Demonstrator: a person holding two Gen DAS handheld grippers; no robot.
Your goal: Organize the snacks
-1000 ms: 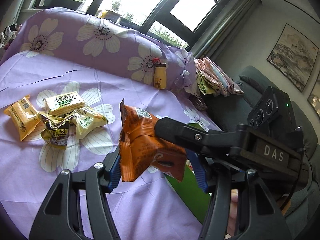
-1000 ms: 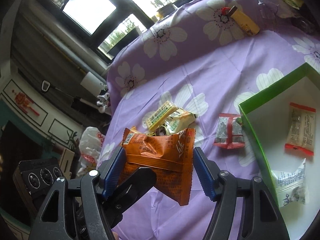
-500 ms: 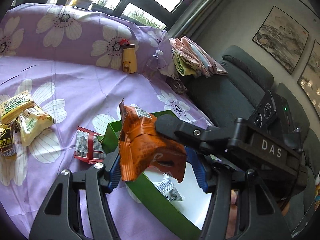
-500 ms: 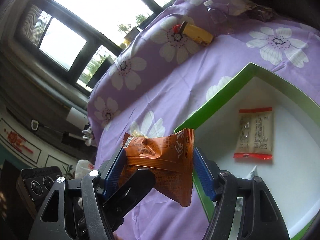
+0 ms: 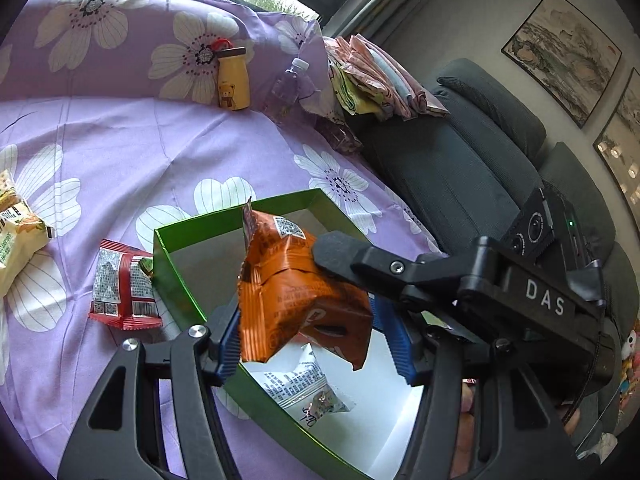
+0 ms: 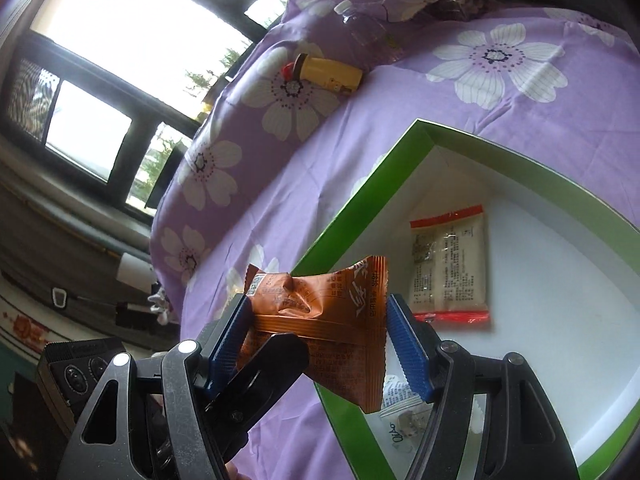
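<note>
An orange snack packet [image 5: 296, 292] is held in the air between both grippers, over the near corner of a green box with a white inside [image 5: 176, 276]. My left gripper [image 5: 310, 340] and my right gripper [image 6: 320, 344] are each shut on the packet [image 6: 320, 320], crossing each other. Inside the box [image 6: 360, 196] lie a white packet [image 5: 308, 392] and a red-edged clear packet [image 6: 450, 264]. A red packet [image 5: 124, 292] lies on the purple cloth just left of the box.
Yellow snack packets [image 5: 16, 236] lie at the far left. A yellow bottle [image 5: 233, 80] and a clear water bottle [image 5: 286, 88] stand at the back. A dark sofa [image 5: 460, 160] with folded cloths [image 5: 376, 80] is on the right.
Both grippers have carried the orange packet to the right, from above the yellow packets to above the green box. The grip on it is unchanged.
</note>
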